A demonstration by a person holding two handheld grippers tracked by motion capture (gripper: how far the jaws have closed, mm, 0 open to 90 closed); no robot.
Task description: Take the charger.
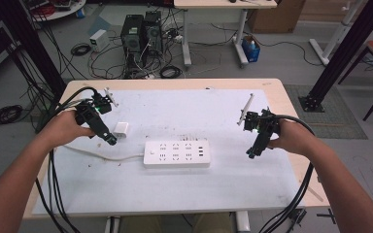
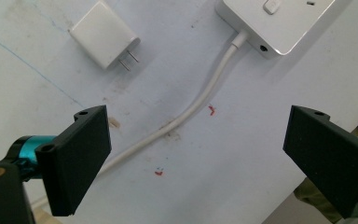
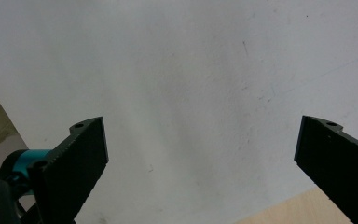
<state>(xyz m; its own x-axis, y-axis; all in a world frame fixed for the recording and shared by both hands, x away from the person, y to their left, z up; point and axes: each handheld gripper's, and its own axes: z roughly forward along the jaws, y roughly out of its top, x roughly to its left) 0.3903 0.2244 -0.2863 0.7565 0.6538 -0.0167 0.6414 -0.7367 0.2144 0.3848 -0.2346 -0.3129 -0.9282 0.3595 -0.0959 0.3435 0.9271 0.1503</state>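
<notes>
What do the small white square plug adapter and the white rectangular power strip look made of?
Small white square plug adapter: seemingly smooth satin plastic, evenly white with rounded edges; its two prongs look like bare metal. White rectangular power strip: apparently glossy hard plastic, with a soft sheen along its edge. Its white cord looks rubbery, curving loosely over the table.

The high view looks forward and down over the whole table (image 1: 175, 194). Each gripper view looks closely down past its own jaws. The power strip (image 1: 176, 154) shows in the high and left gripper views.

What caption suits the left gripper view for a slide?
Open left tool above the white mat, facing a white charger and the power strip with its cable.
</notes>
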